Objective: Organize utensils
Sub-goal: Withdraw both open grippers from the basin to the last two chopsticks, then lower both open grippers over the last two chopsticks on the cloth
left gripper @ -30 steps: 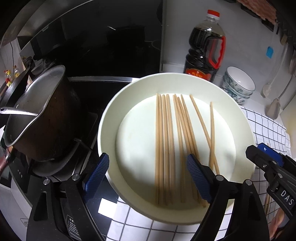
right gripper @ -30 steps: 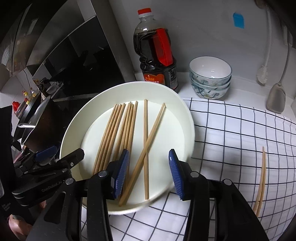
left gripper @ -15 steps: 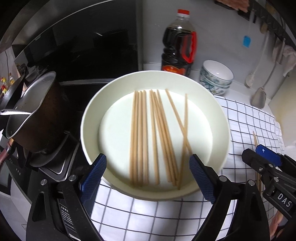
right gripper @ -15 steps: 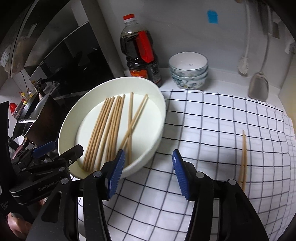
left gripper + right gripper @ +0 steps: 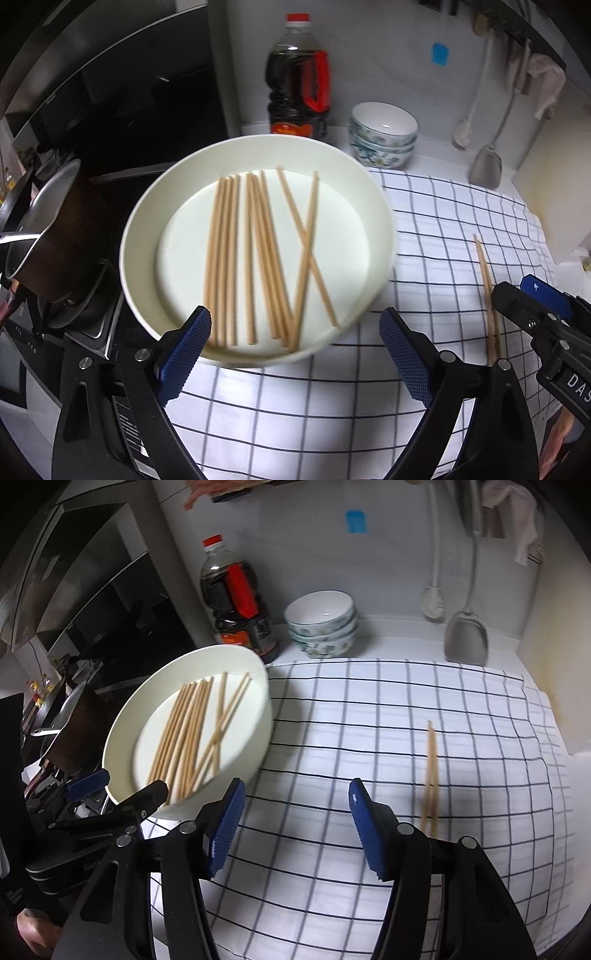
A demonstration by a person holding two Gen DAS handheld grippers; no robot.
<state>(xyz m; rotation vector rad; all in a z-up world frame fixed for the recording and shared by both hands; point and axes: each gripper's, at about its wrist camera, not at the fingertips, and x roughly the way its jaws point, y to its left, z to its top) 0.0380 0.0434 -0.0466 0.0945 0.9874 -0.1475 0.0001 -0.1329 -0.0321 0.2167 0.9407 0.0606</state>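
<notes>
Bamboo chopsticks in the plate (image 5: 255,258): you have ten of them lying loose in the white plate (image 5: 144,229), four tight together on its left, four more beside them, and two crossed on its right.
Pair on the cloth (image 5: 430,771): two more chopsticks lie side by side on the checked cloth (image 5: 369,720), well apart from the plate, toward your right.
Left gripper (image 5: 295,347): your jaws stand wide and released, nothing between the pads; they have just been opening. The near rim of the plate sits just ahead of the left finger.
Right gripper (image 5: 295,827): your jaws are parted and empty over bare cloth, and have just been opening too. The pair lies ahead and to the right of the right finger.
Step in hand: this reads as moving off the plate toward the next pick, most likely the pair on the cloth.
How to do it well: line your right fingers across the pair, not along it; come down near its middle so both sticks are caught together and neither rolls away. Keep the cloth from bunching under the tips.
Other counts: one dark sauce bottle (image 5: 236,598), three stacked bowls (image 5: 321,624), one pot (image 5: 48,236) on the stove.
</notes>
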